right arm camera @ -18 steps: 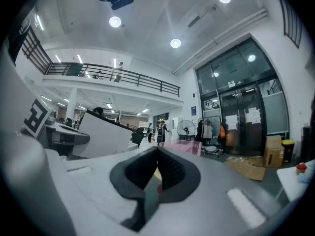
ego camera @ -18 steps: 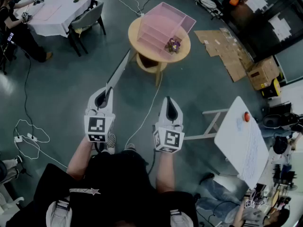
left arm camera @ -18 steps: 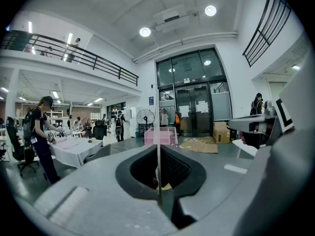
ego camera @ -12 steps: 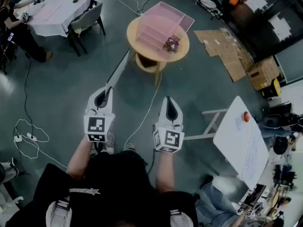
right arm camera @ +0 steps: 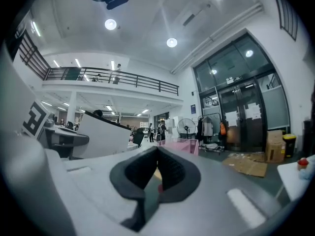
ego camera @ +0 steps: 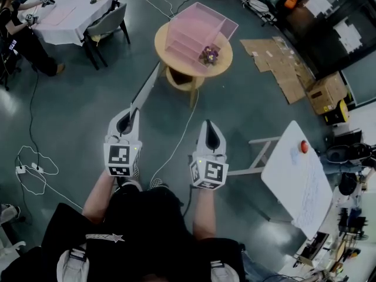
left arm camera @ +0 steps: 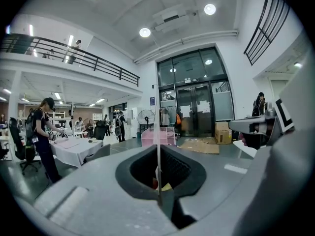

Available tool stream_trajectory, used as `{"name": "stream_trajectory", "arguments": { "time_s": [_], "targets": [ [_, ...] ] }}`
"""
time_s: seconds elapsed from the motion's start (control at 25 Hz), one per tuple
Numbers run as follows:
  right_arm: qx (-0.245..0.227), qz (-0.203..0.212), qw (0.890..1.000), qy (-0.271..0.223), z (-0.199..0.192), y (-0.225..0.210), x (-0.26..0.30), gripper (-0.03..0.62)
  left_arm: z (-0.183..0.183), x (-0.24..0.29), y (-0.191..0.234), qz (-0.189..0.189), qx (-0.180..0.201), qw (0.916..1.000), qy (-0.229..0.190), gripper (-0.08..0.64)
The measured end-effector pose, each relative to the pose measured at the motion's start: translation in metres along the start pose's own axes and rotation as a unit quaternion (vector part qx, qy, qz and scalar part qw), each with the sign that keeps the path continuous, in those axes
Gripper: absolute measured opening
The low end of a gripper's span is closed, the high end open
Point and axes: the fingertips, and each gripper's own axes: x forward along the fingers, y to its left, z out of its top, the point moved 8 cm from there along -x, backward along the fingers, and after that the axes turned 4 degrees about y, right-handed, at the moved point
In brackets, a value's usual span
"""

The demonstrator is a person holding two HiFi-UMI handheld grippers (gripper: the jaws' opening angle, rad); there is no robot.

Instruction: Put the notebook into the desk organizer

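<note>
- Pink organizer (ego camera: 197, 28) stands on a round wooden table (ego camera: 163, 46), well ahead of the person; the notebook (ego camera: 145, 93) has not reached it
- Left gripper (ego camera: 125, 123) is pinching the notebook's near end, and the long thin cover juts forward toward the table, seen edge-on in the left gripper view
- Right gripper (ego camera: 211, 138) is pressed together on nothing, level with the left one
- The step in hand looks like the carry: keep the pinch firm, since so much notebook overhangs the jaws and could sag or swing
- Mind the white cable (ego camera: 187, 131) on the floor between feet and table
- Line the notebook's edge up with one organizer slot before pushing in
- Steer clear of the small dark bunch (ego camera: 210, 54), possibly flowers, beside the organizer; the right gripper could steady the organizer
</note>
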Motion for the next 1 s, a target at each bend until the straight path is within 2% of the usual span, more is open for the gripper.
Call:
{"name": "stream_trajectory", "arguments": {
  "time_s": [0.28,0.48,0.72,1.0],
  "targets": [
    [-0.003,-0.002,1.000,0.008,-0.008,-0.015,0.000,0.005,-0.004,0.008,-0.015,-0.002,-0.003,1.0000,0.002,0.015],
    [-0.004,-0.012,1.000,0.011,-0.008,-0.028,0.016,0.005,0.000,0.036,-0.019,-0.014,-0.008,0.9999,0.003,0.015],
    [-0.001,-0.038,0.999,0.016,-0.016,-0.049,0.060,0.005,-0.002,0.098,-0.011,-0.037,-0.008,0.9992,0.007,0.015],
    [0.011,-0.062,0.998,0.027,-0.009,-0.073,0.139,0.005,0.022,0.192,0.008,-0.064,-0.002,0.9979,0.012,0.015]
  ]
}}
